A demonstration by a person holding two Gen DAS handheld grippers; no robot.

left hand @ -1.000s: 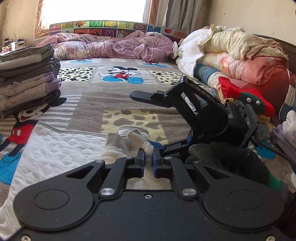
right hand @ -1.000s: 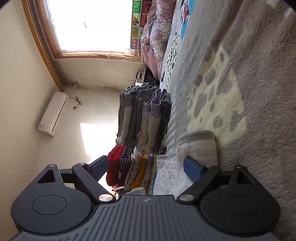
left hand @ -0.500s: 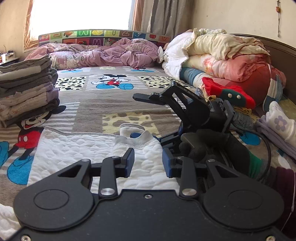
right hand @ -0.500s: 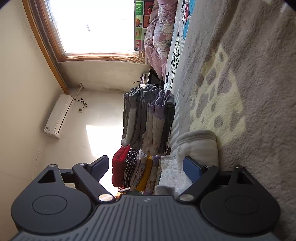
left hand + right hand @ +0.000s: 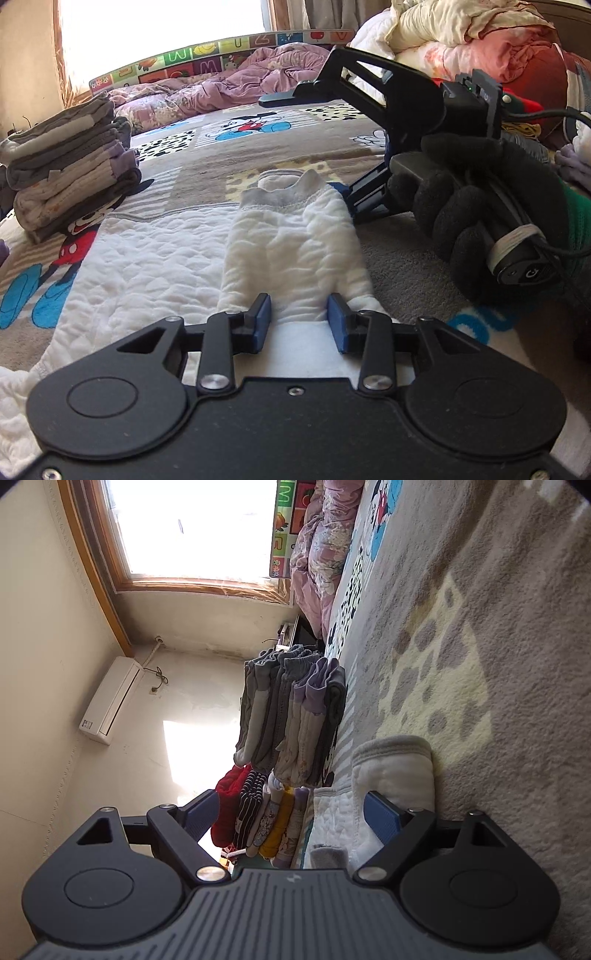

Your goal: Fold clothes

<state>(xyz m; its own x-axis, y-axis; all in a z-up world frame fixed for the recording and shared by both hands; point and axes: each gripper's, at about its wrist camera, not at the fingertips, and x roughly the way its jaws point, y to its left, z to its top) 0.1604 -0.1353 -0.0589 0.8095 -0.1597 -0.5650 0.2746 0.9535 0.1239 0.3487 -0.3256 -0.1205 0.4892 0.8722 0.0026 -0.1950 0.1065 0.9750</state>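
A white quilted garment [image 5: 155, 258] lies spread on the patterned blanket. One sleeve [image 5: 291, 251] with a grey cuff [image 5: 284, 192] is folded over it and lies flat. My left gripper [image 5: 298, 321] is open and empty, low over the near end of that sleeve. My right gripper [image 5: 369, 147] is turned on its side, open, with its lower finger down by the cuff. In the right wrist view the gripper [image 5: 291, 812] is open and the cuff [image 5: 395, 760] lies beside its lower pad [image 5: 380, 816].
A stack of folded grey and lilac clothes [image 5: 70, 166] stands at the left; it also shows in the right wrist view [image 5: 291, 716], with a second colourful stack [image 5: 258, 812] behind. Piled quilts [image 5: 480, 40] sit at the right, a purple duvet [image 5: 229, 85] at the back.
My left gripper let go of the sleeve, opened and drew back toward me. The sleeve now lies flat across the garment. The right gripper has stayed open and nearly still.
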